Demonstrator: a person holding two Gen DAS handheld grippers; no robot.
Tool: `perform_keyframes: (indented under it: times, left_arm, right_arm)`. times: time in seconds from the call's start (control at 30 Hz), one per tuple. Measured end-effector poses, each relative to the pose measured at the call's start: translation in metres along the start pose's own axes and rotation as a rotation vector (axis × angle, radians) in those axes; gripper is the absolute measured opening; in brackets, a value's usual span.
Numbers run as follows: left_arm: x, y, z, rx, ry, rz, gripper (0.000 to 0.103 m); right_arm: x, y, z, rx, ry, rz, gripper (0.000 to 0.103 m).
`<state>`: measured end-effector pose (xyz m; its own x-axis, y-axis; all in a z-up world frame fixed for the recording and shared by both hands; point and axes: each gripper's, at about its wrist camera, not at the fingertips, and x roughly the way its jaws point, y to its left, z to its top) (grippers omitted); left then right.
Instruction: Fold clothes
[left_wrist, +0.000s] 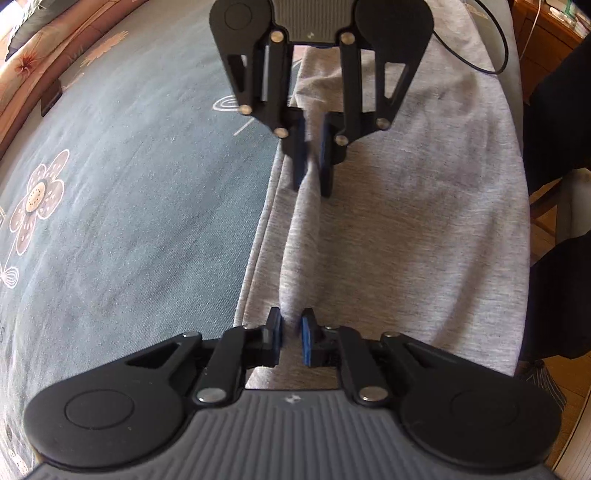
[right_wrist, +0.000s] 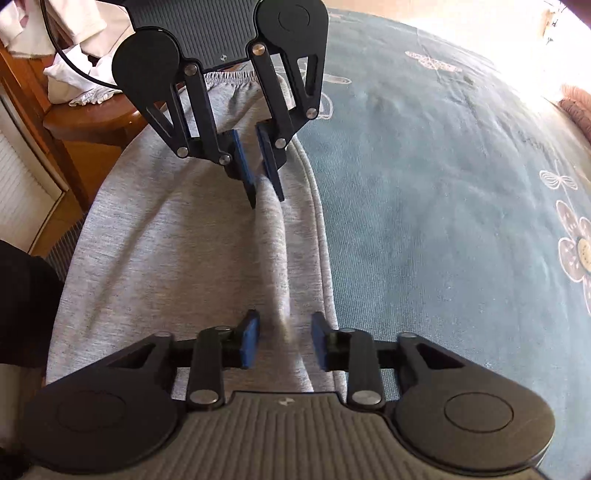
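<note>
On the left, the blue flowered bedspread (left_wrist: 147, 203) lies bare, with no folded pile anywhere in view. The grey garment (left_wrist: 424, 221) lies flat along the near edge of the bed, its long hem just right of the open cover. Two hems run side by side there, so it seems to be doubled lengthwise already, which would make one fold done.

Just in from those hems a raised ridge of grey cloth runs the length of the piece. Both tools have hold of it. The left gripper (left_wrist: 291, 341) is closed on one end of the ridge, blue pads pressing the cloth. The right gripper (left_wrist: 314, 162) is clamped on the same ridge further along, pointing steeply down.

From the right-hand camera a gathered waistband (right_wrist: 229, 77) shows past the left gripper, so these are probably jogging bottoms. Right of the ridge the cloth spreads smooth to the mattress edge, where a black cable (left_wrist: 495, 55) loops across it.

The work looks early to midway. The cloth is gripped at two points and ready to be lifted and laid over. The crosswise folds that would make a compact bundle are not yet done, and the garment lies at full length on the bed
</note>
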<state>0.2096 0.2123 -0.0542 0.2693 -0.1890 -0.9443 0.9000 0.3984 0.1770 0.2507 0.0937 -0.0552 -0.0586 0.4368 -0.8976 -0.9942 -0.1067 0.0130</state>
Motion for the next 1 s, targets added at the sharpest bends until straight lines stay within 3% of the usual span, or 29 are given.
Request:
perform_keyframes:
  times: [0.1,0.17,0.2,0.27,0.3,0.37,0.43,0.5,0.53,0.6,0.7,0.77,0.87,0.93,1.0]
  left_arm:
    - [-0.009,0.003,-0.002,-0.036,-0.019,0.051,0.009]
    - [-0.008,0.011,-0.005,-0.114,-0.038,0.081,0.015]
    - [-0.001,0.016,-0.007,-0.167,-0.025,0.076,0.014]
    - [0.012,0.017,-0.009,-0.211,0.025,0.052,0.021]
    - [0.014,0.013,-0.010,-0.205,0.034,0.081,0.021]
    - [0.004,0.010,-0.015,-0.259,0.024,0.142,0.022]
    - [-0.013,0.012,-0.022,-0.367,0.002,0.171,0.027]
    - [-0.034,0.015,-0.024,-0.453,-0.049,0.176,0.035]
    - [-0.038,0.012,-0.027,-0.474,-0.063,0.155,0.046]
    - [-0.034,0.004,-0.030,-0.505,-0.056,0.100,0.051]
    - [-0.013,-0.005,-0.041,-0.517,0.056,0.122,0.051]
    - [0.000,0.004,-0.056,-0.606,0.109,0.155,0.052]
    - [-0.003,0.021,-0.084,-0.794,0.084,0.142,0.054]
    - [-0.011,0.025,-0.088,-0.851,0.091,0.155,0.051]
    - [-0.020,0.022,-0.083,-0.847,0.111,0.191,0.050]
  right_arm:
    - [-0.017,0.002,0.002,0.015,-0.034,-0.022,0.002]
    - [-0.022,0.000,0.003,0.028,-0.043,-0.060,0.002]
    - [-0.014,-0.003,0.003,0.045,-0.021,-0.066,0.003]
    - [0.005,-0.008,0.002,0.076,0.045,-0.081,0.011]
    - [0.012,-0.008,0.002,0.081,0.066,-0.099,0.016]
    - [0.002,-0.011,0.003,0.129,0.007,-0.124,0.021]
    - [-0.015,-0.016,0.001,0.214,-0.050,-0.172,0.042]
    - [-0.032,-0.016,-0.006,0.281,-0.093,-0.185,0.042]
    - [-0.037,-0.014,-0.011,0.311,-0.104,-0.176,0.042]
    - [-0.041,-0.009,-0.020,0.367,-0.096,-0.131,0.041]
    - [-0.033,0.003,-0.032,0.422,-0.063,-0.076,0.041]
    - [-0.026,0.012,-0.035,0.435,-0.057,-0.074,0.041]
    - [-0.010,0.006,-0.038,0.510,-0.058,-0.067,0.041]
    - [0.001,-0.003,-0.038,0.564,-0.064,-0.077,0.041]
    - [0.002,-0.007,-0.035,0.588,-0.078,-0.115,0.041]
